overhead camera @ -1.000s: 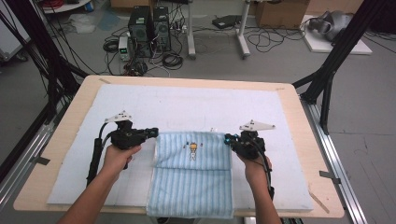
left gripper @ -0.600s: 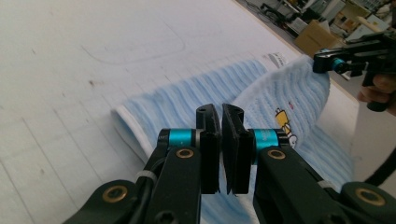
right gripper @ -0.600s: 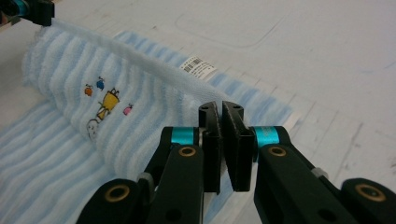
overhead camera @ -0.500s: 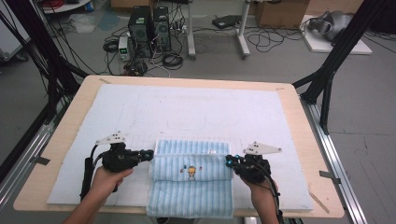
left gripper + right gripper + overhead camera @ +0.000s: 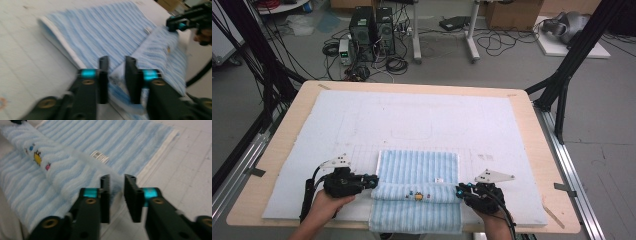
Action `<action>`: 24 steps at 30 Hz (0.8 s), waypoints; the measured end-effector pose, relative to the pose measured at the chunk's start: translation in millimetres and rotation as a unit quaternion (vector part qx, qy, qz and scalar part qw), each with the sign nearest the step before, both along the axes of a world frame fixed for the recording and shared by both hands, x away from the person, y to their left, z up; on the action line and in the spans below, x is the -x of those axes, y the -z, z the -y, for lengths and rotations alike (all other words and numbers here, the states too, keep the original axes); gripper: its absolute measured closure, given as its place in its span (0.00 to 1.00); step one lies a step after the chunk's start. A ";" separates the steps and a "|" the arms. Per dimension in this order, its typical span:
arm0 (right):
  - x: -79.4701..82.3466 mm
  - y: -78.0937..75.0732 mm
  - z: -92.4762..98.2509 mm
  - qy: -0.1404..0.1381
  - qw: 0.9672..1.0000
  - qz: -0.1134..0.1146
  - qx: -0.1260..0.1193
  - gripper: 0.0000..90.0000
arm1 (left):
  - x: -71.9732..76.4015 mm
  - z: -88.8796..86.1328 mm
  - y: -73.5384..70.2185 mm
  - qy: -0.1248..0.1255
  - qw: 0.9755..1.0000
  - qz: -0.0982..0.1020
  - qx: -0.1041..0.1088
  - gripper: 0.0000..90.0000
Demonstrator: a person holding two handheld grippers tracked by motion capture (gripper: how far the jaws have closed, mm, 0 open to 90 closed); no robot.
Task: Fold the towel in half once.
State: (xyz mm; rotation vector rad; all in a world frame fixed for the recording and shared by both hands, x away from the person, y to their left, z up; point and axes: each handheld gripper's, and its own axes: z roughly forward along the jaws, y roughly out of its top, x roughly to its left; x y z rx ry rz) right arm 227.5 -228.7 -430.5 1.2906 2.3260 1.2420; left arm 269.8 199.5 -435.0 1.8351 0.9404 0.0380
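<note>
A blue striped towel (image 5: 417, 192) is seen lying at the near edge of the white mat (image 5: 422, 120), its folded ridge stretched between the two grippers. The left gripper (image 5: 373, 181) and right gripper (image 5: 459, 190) have just been opening — the towel's edge is seen between each pair of jaws, no longer pinched

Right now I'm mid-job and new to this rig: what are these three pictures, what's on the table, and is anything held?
No robot here: a person holds two-jaw tongs in each hand. The high view looks down from above the person's side; the two gripper views ride on the tongs and look along their black jaws. On the white mat lies a blue striped towel, its far edge pulled toward the person into a fold. The left tongs and right tongs sit at the ends of that fold. Both jaws have just been opening; the fold's edge lies between them, but the pads look parted, so nothing seems gripped.
</note>
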 end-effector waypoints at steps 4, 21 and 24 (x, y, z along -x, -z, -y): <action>-11.7 -7.4 2.7 0.025 0.999 0.018 0.009 0.65 | -15.7 -3.0 -3.5 -0.034 0.999 0.015 0.017 0.56; -81.2 -2.7 -16.9 0.048 0.998 0.003 0.049 0.73 | -71.9 17.0 2.2 -0.065 0.997 -0.006 -0.051 0.51; -75.6 0.1 -16.3 0.046 0.997 0.006 0.054 0.71 | -69.7 18.3 3.1 -0.059 0.997 -0.004 -0.056 0.59</action>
